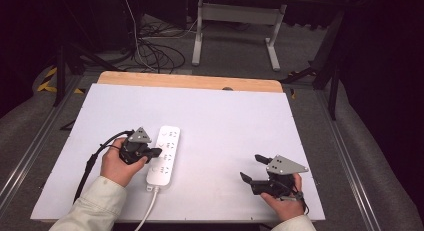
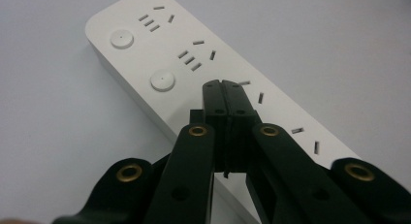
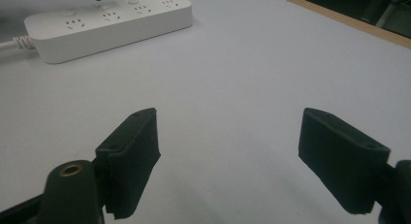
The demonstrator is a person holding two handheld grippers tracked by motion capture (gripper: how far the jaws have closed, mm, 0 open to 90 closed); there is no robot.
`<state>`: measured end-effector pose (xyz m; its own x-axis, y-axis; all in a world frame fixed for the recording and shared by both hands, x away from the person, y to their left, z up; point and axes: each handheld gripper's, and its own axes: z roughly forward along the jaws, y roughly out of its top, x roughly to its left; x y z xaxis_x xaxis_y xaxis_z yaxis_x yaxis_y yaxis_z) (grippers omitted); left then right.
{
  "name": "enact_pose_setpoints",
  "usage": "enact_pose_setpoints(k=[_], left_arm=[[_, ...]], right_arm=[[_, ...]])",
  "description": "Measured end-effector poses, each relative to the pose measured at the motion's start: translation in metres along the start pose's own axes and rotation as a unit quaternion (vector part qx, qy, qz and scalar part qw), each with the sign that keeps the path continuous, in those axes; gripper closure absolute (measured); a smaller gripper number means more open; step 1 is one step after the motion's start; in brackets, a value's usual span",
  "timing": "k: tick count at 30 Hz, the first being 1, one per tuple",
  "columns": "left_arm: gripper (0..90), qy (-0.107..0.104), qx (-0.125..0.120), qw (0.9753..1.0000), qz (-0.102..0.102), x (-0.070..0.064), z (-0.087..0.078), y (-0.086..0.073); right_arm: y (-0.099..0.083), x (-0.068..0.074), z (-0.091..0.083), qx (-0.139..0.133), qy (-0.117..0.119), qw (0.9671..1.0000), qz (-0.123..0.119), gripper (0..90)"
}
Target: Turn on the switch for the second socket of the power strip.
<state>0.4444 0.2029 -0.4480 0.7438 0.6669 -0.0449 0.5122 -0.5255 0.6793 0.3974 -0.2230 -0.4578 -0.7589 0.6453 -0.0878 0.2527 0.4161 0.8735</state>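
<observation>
The fingers of the left gripper are seen pressed together with nothing between them, their joined tips poised over the top face of the white power strip, just beside a round switch button and a set of socket slots; whether the tips actually touch the plastic cannot be told. The fingers of the right gripper are spread wide and hold nothing, with bare worktop seen between them. The power strip is laid on the near left part of the worktop, its length running from near to far, with its white cord led off the near edge. It is judged that a button is about to be pressed; if the closed tips are brought down off centre, a slot could be struck instead, or the light strip could be pushed sideways, since it is braced by nothing. The cord could also be dragged if the strip is shifted. The left hand is wrapped around its gripper at the strip's left side, the forearm in a pale sleeve entering from the near left, the tool angled rightward and down onto the strip. The right hand is kept low at the near right, well apart from the strip, its gripper pointed left and slightly far.
</observation>
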Motion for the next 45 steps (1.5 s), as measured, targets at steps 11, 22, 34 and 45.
enact_pose_setpoints(k=[11,22,34,45], left_arm=[[89.9,0.014,0.013,0.9998,0.008,0.0,0.0047,0.0003],[89.9,0.014,0.013,0.9998,0.009,-0.0005,0.0061,-0.0004],[90.0,0.007,0.012,0.9999,0.008,0.0018,0.0063,-0.0014],[90.0,0.011,0.011,0.9997,0.021,0.0014,0.0079,-0.0023]], right_arm=[[0.0,-0.0002,-0.0002,-0.001,0.001,1.0,0.0,23.2],[-0.0001,-0.0001,-0.0003,-0.002,0.001,1.0,0.0,23.2],[0.0,0.0003,-0.0003,-0.003,0.002,1.0,0.001,23.2],[-0.0001,0.0003,-0.0005,-0.003,0.002,1.0,0.0,23.2]])
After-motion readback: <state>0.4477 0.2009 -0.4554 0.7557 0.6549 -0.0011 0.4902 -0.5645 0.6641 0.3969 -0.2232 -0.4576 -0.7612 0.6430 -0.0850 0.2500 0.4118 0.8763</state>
